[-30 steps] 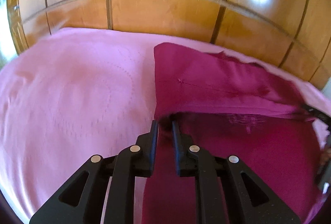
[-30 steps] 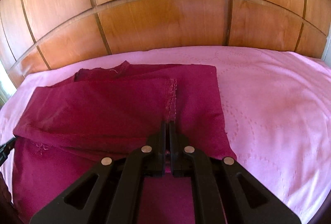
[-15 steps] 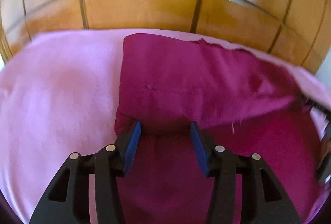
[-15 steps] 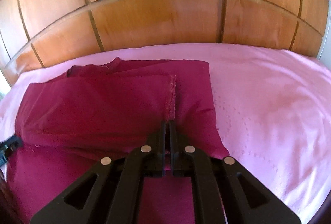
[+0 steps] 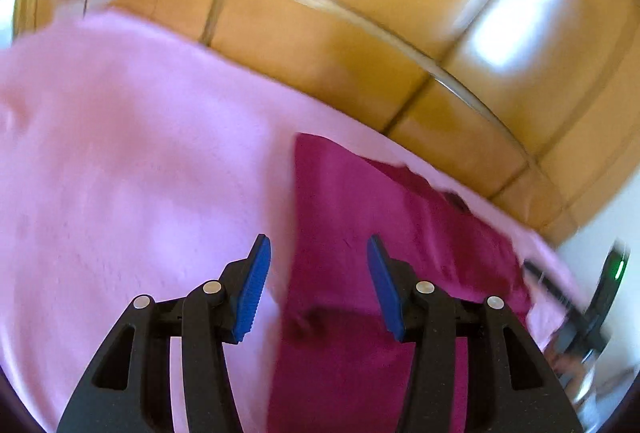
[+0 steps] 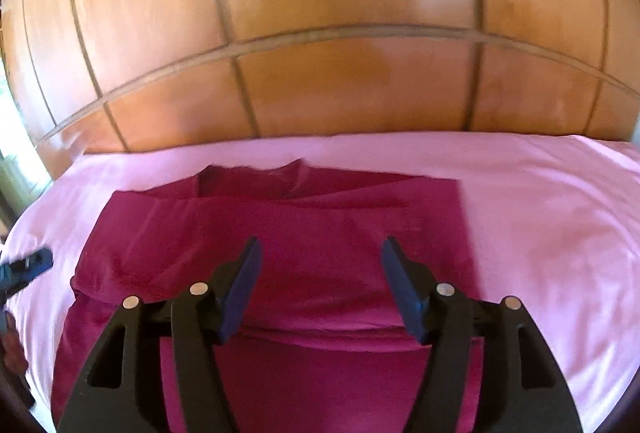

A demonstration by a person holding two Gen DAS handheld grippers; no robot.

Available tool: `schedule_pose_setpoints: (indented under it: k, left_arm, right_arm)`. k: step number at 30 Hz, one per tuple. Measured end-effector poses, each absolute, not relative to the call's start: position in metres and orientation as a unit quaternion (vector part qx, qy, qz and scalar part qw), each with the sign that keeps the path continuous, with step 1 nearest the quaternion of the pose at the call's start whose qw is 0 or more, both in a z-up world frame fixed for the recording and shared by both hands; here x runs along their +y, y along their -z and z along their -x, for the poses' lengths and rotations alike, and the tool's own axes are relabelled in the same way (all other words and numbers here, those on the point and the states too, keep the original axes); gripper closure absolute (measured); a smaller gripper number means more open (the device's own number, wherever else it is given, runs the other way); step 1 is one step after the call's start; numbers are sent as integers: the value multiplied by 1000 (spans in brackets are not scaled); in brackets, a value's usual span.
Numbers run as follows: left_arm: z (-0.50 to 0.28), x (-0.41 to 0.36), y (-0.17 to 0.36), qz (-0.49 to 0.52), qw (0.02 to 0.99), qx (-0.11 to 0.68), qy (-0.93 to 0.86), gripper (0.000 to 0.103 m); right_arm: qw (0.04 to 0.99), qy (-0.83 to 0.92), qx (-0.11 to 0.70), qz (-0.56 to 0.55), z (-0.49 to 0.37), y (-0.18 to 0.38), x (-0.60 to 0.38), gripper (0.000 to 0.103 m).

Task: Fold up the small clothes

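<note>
A dark magenta garment (image 6: 320, 233) lies folded over on the pink bedsheet (image 6: 540, 213); its upper layer ends in a fold line near my right fingers. My right gripper (image 6: 320, 261) is open and empty, above the garment's middle. In the left wrist view the garment (image 5: 360, 233) lies to the right of centre. My left gripper (image 5: 318, 261) is open and empty, over the garment's left edge, tilted. The right gripper's tip (image 5: 560, 289) shows at the left view's right edge, and the left gripper's tip (image 6: 28, 267) at the right view's left edge.
A glossy wooden headboard (image 6: 340, 53) with panel grooves stands behind the bed. Bare pink sheet (image 5: 120, 173) spreads left of the garment and also to its right. The left wrist view is motion-blurred.
Both grippers have opened and let go of the garment, the left first and then the right. The folded layer now lies flat. Both have lifted back, and the left has swung and tilted.
</note>
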State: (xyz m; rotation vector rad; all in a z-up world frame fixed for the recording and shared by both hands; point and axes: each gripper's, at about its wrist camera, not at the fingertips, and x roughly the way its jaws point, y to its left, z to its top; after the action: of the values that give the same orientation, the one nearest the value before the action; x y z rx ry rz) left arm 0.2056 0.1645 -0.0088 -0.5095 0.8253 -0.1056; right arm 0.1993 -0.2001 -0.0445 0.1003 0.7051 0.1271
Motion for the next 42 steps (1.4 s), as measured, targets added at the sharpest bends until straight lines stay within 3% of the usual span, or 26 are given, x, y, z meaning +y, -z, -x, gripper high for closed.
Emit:
schedule_pose_setpoints:
  k: [11,12,13,15,18,21,24,29,34,37,42]
  left_arm:
    - [-317,195,67,392,785,468,107,54]
    - [-319,195,68,398,785,463,107,57]
    - [-319,192,65,404,788,448,119,73]
    - [-315,188,52,392,807,423,127,88]
    - [-300,172,22,315,863,377,118,94]
    - [-297,147,19,204,898,384,66,94]
    - [-314,126,48,102,891,443,3,92]
    - [-283,127,27,110,908,404,-20,90]
    - [-225,99,12,102,917,382,57,68]
    - [-218,72,46,55,901,427,59,67]
    - [-220,72,53,55,907,416,45,67]
  right_arm:
    - [924,-65,373,-42,-220,65,-189,40]
    - [924,-66,376,-38,-220,67,-189,40]
    - [923,-67,378,-34,-219,69,-188,40]
    - [922,-67,380,-22,-217,71,-186,39]
    - [924,-67,377,-10,-213,75,-181,30]
    - [921,-58,386,16,-215,88,-171,24]
    - [922,-47,383,35,-218,95,-164,21]
    - [922,-46,384,22,-220,97,-170,17]
    - [923,-44,382,22,-219,97,-169,16]
    - [924,-45,380,19,-219,97,-170,14]
    - [924,-49,379,11,-219,98,-173,13]
